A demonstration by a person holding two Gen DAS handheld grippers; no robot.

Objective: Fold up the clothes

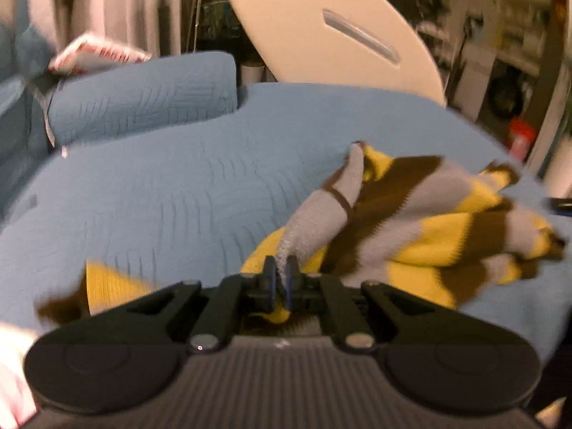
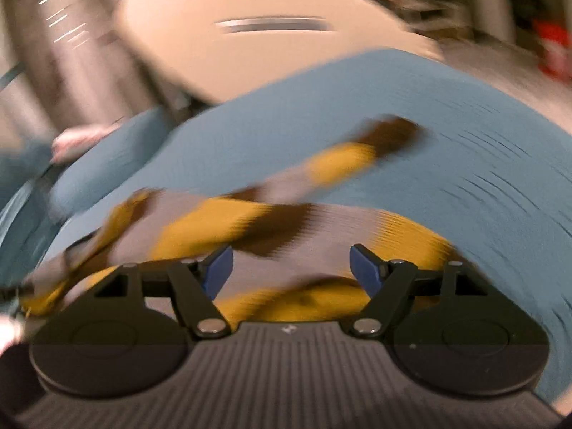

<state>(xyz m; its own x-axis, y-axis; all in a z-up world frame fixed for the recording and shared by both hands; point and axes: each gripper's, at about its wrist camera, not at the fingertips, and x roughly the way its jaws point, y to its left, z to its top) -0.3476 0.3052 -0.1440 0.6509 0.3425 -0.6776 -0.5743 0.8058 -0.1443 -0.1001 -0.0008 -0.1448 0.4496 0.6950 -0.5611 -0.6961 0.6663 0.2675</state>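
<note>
L gripper [image 1: 281, 271]: pads pressed together on a grey knit fold of the striped sweater [image 1: 422, 228], pinched tight w/ cloth squeezed between the blue pads. From the pinch, the grey strip rises up and away toward the far right, a thin brown stripe ringing it partway along. Rest of the sweater (yellow, brown, grey bands) lies bunched on the right side of the blue quilted bed cover [image 1: 171, 193], near the right edge. A separate yellow and brown bit shows at near left, just beside the gripper body; can't tell if it's the same garment.

R gripper [image 2: 291, 268]: fingers spread wide apart, blue pads [image 2: 218, 268] clear of each other, nothing clasped between. It hovers just over the sweater [image 2: 221, 228], which spreads under and ahead of it; one striped sleeve-like strip runs toward the far right across the bed cover [image 2: 447, 150]. View heavily motion-blurred, so whether the pads touch the cloth can't be told.

Far side: a beige rounded board [image 1: 321, 35] w/ a slot leans behind the bed. Blue quilted pillow [image 1: 143, 96] at far left, w/ a white-and-red item [image 1: 96, 55] on top of it. Red object [image 1: 522, 136] at far right, blurred.
</note>
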